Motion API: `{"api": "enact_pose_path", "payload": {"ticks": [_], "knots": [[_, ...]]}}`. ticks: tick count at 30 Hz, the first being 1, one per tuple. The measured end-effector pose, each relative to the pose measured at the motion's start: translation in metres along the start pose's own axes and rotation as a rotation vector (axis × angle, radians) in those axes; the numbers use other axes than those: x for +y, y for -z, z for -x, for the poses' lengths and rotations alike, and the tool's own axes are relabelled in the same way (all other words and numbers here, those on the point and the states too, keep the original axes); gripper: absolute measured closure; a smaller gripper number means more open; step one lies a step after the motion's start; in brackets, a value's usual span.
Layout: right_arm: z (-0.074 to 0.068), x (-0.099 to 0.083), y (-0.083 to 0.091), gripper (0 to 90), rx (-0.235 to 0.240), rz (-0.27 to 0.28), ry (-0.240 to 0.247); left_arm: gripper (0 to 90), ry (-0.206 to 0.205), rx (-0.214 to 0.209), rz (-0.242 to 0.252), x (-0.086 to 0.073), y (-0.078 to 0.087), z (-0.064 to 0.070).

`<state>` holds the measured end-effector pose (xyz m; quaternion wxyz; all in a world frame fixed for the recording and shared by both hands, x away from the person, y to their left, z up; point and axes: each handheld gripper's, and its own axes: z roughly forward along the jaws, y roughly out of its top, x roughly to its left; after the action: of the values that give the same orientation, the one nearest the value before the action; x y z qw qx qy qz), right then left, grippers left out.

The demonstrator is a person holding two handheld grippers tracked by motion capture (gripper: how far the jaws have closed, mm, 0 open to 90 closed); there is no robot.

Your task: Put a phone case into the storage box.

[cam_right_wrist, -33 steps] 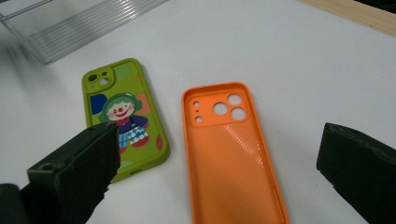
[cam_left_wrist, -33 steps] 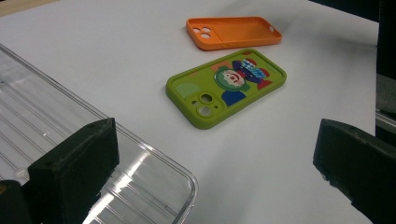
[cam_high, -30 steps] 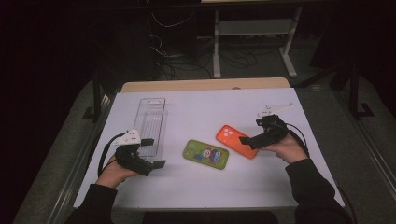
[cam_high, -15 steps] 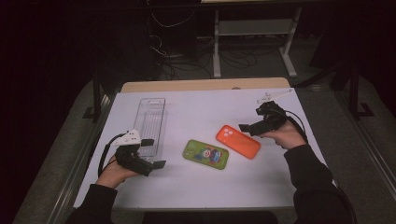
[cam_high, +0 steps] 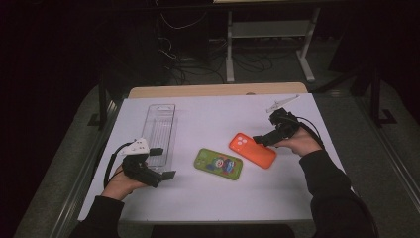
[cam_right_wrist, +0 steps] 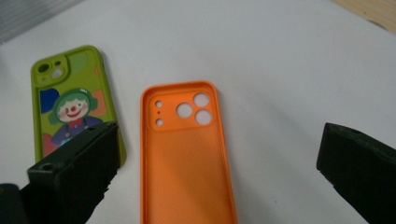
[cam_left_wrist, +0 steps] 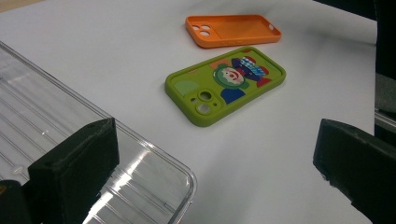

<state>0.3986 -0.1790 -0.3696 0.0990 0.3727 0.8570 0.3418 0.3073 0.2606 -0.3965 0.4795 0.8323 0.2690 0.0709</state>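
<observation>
Orange phone case lies flat on tabletop; my right gripper hovers wide open over it, empty; left gripper likewise open, empty.

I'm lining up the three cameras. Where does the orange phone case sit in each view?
High view: orange phone case right of centre on the white table, just off the right gripper.
Left gripper view: top centre.
Right gripper view: bottom centre, between the open jaws.
Shared landmark: the green phone case beside it.

Orange case cut off below
</observation>
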Motion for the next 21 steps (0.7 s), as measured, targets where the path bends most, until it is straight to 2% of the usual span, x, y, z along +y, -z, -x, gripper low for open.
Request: {"api": "enact_pose_path", "payload": {"ticks": [7, 12, 21], "knots": [[-0.002, -0.005, -0.01, 0.0, -0.01, -0.081, 0.04, 0.0, -0.001, 0.001, -0.005, 0.0, 0.001, 0.0], [-0.002, -0.008, -0.012, 0.0, -0.012, -0.089, 0.04, 0.0, 0.002, 0.0, 0.0, 0.0, 0.0, 0.0], [-0.005, -0.022, -0.026, 0.0, 0.004, -0.164, 0.058, 0.0, -0.002, -0.003, -0.01, -0.001, 0.0, 0.001]]}}
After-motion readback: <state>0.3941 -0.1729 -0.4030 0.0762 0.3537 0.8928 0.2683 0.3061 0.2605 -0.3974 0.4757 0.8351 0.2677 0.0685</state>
